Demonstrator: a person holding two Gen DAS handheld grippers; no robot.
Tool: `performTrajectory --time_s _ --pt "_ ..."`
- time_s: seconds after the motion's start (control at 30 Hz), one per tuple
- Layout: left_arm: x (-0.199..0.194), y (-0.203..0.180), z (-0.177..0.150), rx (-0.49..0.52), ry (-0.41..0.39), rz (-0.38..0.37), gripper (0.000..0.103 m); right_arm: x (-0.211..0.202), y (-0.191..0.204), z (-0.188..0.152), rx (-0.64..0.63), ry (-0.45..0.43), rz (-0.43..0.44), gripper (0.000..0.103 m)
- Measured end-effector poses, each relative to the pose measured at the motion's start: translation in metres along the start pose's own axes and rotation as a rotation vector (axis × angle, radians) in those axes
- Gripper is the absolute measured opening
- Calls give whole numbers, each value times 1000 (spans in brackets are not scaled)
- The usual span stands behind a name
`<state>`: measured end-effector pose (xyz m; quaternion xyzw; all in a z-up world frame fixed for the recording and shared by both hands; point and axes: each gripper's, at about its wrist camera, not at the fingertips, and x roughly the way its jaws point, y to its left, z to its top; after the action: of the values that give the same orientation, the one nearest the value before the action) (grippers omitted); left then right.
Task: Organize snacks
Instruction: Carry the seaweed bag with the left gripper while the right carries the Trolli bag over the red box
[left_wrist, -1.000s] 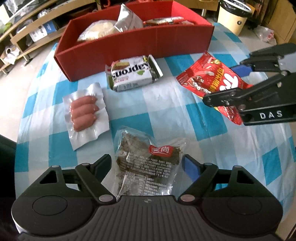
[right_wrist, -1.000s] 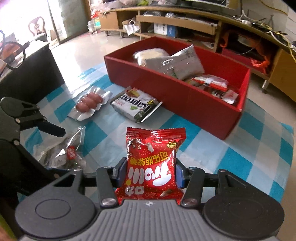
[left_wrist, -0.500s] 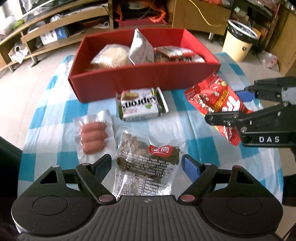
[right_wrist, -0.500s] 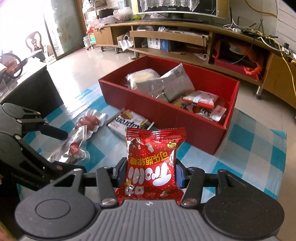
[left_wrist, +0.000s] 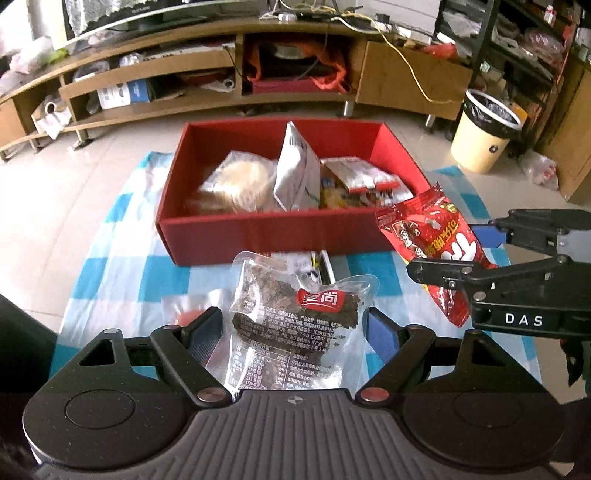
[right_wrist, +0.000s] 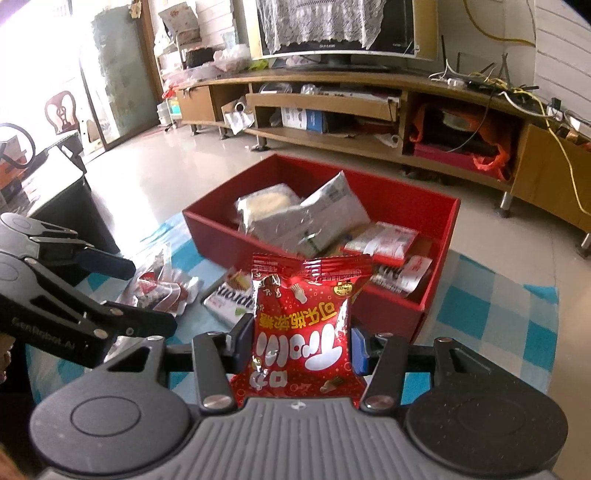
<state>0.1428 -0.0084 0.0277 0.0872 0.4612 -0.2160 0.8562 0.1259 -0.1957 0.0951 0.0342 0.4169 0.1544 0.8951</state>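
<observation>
My left gripper (left_wrist: 293, 328) is shut on a clear packet of dark dried snack with a red label (left_wrist: 284, 295), held off the table in front of the red box (left_wrist: 258, 236). My right gripper (right_wrist: 299, 343) is shut on a red snack bag (right_wrist: 303, 325), upright between its blue pads. In the left wrist view that red bag (left_wrist: 432, 236) hangs at the right, near the box's front right corner, in the right gripper (left_wrist: 454, 247). In the right wrist view the left gripper (right_wrist: 147, 295) and its packet (right_wrist: 159, 291) are at the left. The red box (right_wrist: 436, 273) holds several snack packets.
A wafer pack (right_wrist: 229, 302) lies on the blue-and-white checked cloth (left_wrist: 122, 273) just before the box. A sausage pack (left_wrist: 184, 314) is mostly hidden behind my left fingers. Beyond the table are a cream waste bin (left_wrist: 484, 136) and a low wooden TV bench (left_wrist: 184, 74).
Both grippers have risen with their packets still held. The red box now shows its inside, and the wafer and sausage packs have slipped down behind the held packet.
</observation>
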Motion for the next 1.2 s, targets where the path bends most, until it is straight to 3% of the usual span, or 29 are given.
performTrajectory --time_s 0.6,1.2 --pt "6 -2 51 -27 -86 39 86 7 -16 31 41 -73 -36 51" --pt "30 0 93 -67 -114 69 87 27 -36 59 99 -107 -69 51"
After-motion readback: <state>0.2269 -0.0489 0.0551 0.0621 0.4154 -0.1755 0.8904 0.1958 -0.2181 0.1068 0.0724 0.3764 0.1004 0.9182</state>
